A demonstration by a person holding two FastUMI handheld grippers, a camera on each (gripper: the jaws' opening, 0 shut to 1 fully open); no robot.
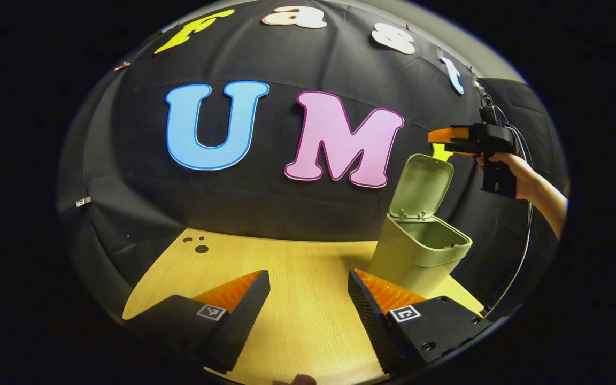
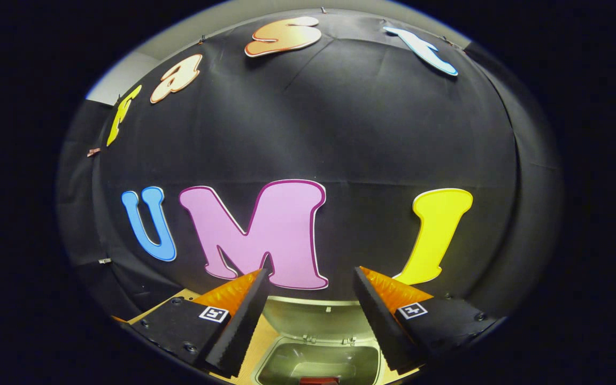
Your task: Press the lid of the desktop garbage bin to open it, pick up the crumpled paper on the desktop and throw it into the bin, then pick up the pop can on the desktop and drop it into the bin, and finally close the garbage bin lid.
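The bin (image 1: 420,251) stands on the bench (image 1: 297,315) with its lid (image 1: 421,184) up. The right gripper (image 2: 308,315) hangs over the mouth, jaws apart; a red scrap below may be the can. Next, press the lid down squarely. The left gripper (image 1: 308,310) idles, jaws apart.

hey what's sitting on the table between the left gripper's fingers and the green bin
Nothing. In the left gripper view, the stretch of wooden table between the left gripper and the green bin is bare, and the bin's lid stands open.
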